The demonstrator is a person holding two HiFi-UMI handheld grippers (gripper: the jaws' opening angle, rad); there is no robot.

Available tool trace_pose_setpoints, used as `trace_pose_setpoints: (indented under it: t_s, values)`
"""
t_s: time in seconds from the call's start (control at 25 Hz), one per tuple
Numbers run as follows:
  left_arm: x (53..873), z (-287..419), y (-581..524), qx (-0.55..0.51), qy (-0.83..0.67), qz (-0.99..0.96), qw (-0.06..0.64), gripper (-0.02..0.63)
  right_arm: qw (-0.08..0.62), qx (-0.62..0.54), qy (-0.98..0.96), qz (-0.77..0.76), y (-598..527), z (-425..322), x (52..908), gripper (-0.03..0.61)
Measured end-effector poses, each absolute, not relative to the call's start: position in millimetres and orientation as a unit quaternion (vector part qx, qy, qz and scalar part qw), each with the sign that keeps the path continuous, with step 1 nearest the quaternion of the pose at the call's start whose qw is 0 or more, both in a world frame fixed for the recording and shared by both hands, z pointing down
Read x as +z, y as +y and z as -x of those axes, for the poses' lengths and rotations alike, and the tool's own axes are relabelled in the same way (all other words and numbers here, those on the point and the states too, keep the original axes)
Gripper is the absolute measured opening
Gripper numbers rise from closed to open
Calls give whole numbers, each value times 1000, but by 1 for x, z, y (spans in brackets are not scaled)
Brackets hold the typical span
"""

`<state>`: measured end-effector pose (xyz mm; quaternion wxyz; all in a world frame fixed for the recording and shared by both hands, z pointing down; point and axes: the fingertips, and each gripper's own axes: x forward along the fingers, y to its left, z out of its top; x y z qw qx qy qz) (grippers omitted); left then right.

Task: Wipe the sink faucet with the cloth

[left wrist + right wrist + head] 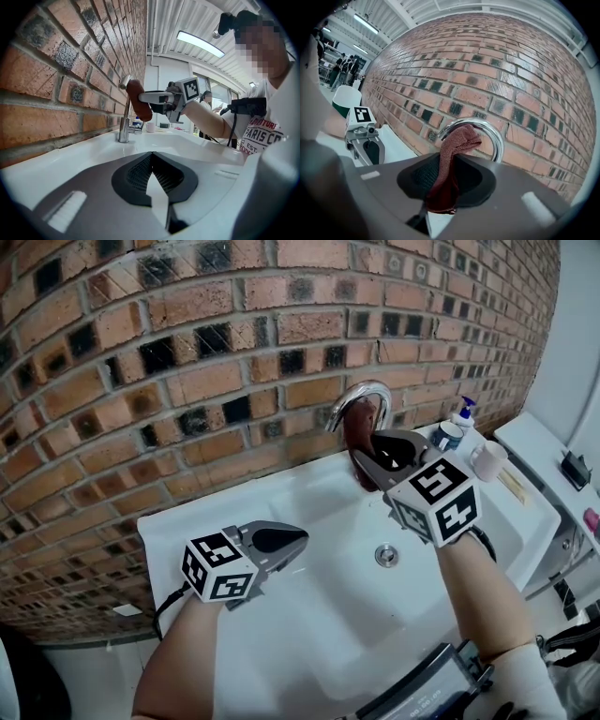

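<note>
A curved chrome faucet (364,390) rises from the back of a white sink (281,634) against a brick wall. My right gripper (373,463) is shut on a dark red cloth (359,439). The cloth's upper end lies against the spout's arch (494,133), and the rest (450,173) hangs between the jaws. The left gripper view shows the cloth (139,107) pressed under the faucet (123,122) from the side. My left gripper (298,538) is shut and holds nothing. It hovers over the sink's left part, well away from the faucet.
A soap pump bottle (462,414) and a white cup (487,461) stand on the sink's right back corner. The drain (386,555) lies in the basin below my right gripper. A white counter (548,451) with small items runs to the right.
</note>
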<state>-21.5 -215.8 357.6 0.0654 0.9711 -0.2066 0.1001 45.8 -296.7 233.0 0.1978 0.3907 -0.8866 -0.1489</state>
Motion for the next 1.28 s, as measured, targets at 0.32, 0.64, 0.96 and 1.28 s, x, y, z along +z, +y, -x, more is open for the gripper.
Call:
trace_pose_setpoints:
  t_s: [0.32, 0.64, 0.96, 1.28]
  values:
    - [356, 22, -215, 99, -206, -971, 64, 8, 73, 22, -953, -294, -231, -34, 268, 91]
    - [355, 23, -214, 94, -207, -972, 61, 8, 77, 107, -965, -226, -221, -21, 342, 86]
    - [353, 23, -214, 87, -207, -973, 58, 8, 103, 111, -968, -199, -220, -19, 362, 84]
    - [352, 23, -214, 85, -207, -973, 57, 8, 110, 102, -970, -192, -222, -20, 366, 84]
